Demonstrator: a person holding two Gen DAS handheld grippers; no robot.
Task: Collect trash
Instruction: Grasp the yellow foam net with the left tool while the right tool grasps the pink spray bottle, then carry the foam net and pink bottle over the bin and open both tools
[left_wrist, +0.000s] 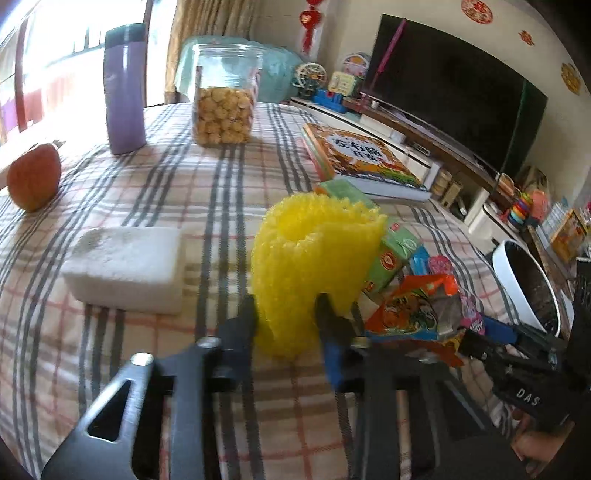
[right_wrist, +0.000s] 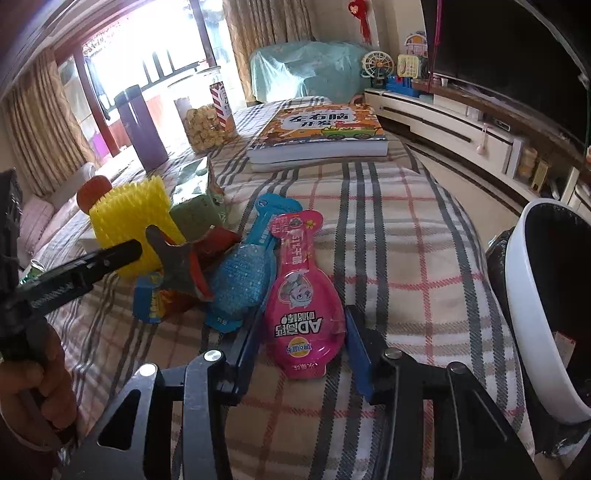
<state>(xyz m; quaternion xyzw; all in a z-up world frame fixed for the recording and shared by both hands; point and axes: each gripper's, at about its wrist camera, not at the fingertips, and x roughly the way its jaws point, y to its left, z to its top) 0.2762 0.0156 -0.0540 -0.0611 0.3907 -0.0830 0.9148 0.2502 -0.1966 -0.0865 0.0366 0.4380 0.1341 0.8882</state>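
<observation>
A yellow foam fruit net (left_wrist: 306, 258) stands on the checked tablecloth, and my left gripper (left_wrist: 286, 314) is shut on its lower part, one finger on each side. A pink snack wrapper (right_wrist: 303, 295) lies flat on the cloth. My right gripper (right_wrist: 301, 332) is shut on it, with its blue pads against the wrapper's two long edges. Beside the pink wrapper lie a blue wrapper (right_wrist: 243, 273), an orange snack bag (left_wrist: 413, 306) and a green carton (left_wrist: 391, 258). A white bin (right_wrist: 524, 295) with a black liner stands past the table's right edge.
A white foam block (left_wrist: 125, 266) lies left of the net. Farther back are an apple (left_wrist: 33, 177), a purple flask (left_wrist: 123, 88), a cookie jar (left_wrist: 225, 99) and a thick book (right_wrist: 321, 129). A television and a low cabinet fill the right.
</observation>
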